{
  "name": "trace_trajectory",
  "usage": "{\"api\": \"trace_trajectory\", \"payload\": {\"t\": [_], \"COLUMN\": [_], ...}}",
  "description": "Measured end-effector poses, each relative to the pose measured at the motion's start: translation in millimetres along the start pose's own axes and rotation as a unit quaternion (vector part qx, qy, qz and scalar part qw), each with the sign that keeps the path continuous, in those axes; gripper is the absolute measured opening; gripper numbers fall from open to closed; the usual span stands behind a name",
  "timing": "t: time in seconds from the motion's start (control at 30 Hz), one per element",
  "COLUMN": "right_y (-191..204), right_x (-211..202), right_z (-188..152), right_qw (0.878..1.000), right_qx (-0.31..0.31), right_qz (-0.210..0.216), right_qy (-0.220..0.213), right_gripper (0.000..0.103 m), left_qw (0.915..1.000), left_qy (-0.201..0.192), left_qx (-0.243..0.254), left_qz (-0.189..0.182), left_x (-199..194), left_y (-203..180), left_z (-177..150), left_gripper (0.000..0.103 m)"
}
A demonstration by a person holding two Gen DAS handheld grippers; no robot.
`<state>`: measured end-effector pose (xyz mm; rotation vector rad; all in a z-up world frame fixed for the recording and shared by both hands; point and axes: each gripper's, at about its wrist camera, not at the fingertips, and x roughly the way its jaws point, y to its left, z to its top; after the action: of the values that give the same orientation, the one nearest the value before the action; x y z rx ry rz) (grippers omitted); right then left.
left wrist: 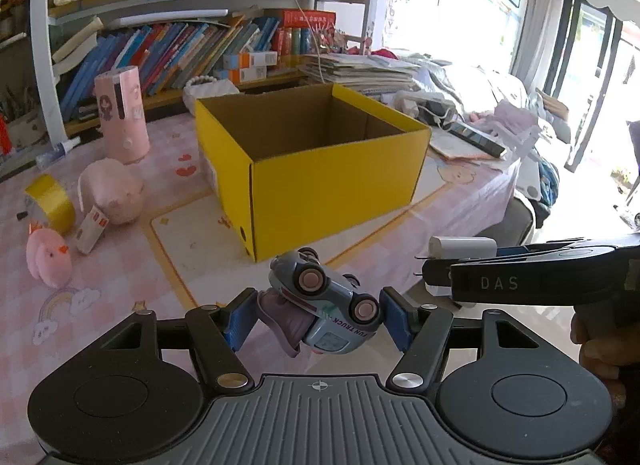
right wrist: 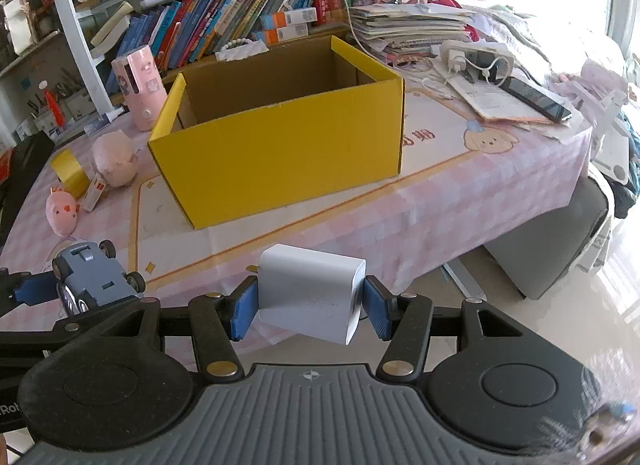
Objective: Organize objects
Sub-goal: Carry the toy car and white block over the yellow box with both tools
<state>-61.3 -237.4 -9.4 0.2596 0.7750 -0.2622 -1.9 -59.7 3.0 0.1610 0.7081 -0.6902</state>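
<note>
- Left claw [left wrist: 318, 319] is clamped on a toy truck [left wrist: 326, 305]; the truck hangs upside down, wheels up, pinched end to end between the blue pads, with a purple part of it pressed against the left pad.
- Right claw [right wrist: 310, 307] holds a white charger [right wrist: 312, 293] by its two side faces, prongs pointing away to the left. The flat sides give the pads a square seat, so I judge this grip the steadier of the two.
- Both loads are off the table [right wrist: 460, 201], just short of its near edge.
- Yellow box [right wrist: 280, 145] stands open on the pink checked cloth straight ahead, and I see nothing inside it from here. I read it as the drop point for both items.
- I keep both claws angled down toward the box, side by side, so neither blocks the other's path.
- Left on the cloth beside the box: pink plush chick [left wrist: 48, 259], round pink plush [left wrist: 114, 193], yellow tape roll [left wrist: 52, 201], small carton [left wrist: 92, 229].
- Risk, as I judge it: the truck's rounded body could twist out of the pads.
</note>
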Motion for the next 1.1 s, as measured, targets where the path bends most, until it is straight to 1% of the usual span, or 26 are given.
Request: {"api": "trace_trajectory", "payload": {"t": [0.2,0.33,0.47,0.6,0.73,0.87,0.97,1.1], "right_y": [-4,-6,-12,-20,-28,-34,-36,-34], "right_x": [11,17,22,27,33,47,61,84], "right_z": [19,36,57,84,115,143,160,174], "right_qw": [1.0,1.0,0.999,0.997,0.994,0.992,0.991,0.991], "right_qx": [-0.006,-0.014,-0.02,-0.02,-0.03,-0.046,-0.058,-0.075], "right_qz": [0.0,-0.001,0.002,0.009,0.015,0.026,0.037,0.057], "right_qy": [-0.005,-0.019,-0.043,-0.074,-0.1,-0.113,-0.111,-0.096], "right_gripper": [0.053,0.053,0.053,0.053,0.053,0.053,0.053,0.053], "left_qw": [0.9999,0.9995,0.9983,0.9953,0.9935,0.993,0.9937,0.995], "left_qy": [-0.013,-0.029,-0.056,-0.092,-0.105,-0.104,-0.089,-0.061], "left_qx": [0.002,0.007,0.012,0.01,0.007,0.008,0.011,0.011], "left_qz": [0.006,0.008,0.015,0.029,0.043,0.057,0.067,0.079], "left_x": [11,19,25,33,48,67,83,107], "left_y": [1,0,-2,-3,-2,-6,-8,-9], "left_z": [17,31,51,74,95,107,112,116], "left_gripper": [0.066,0.066,0.066,0.066,0.066,0.066,0.066,0.066]}}
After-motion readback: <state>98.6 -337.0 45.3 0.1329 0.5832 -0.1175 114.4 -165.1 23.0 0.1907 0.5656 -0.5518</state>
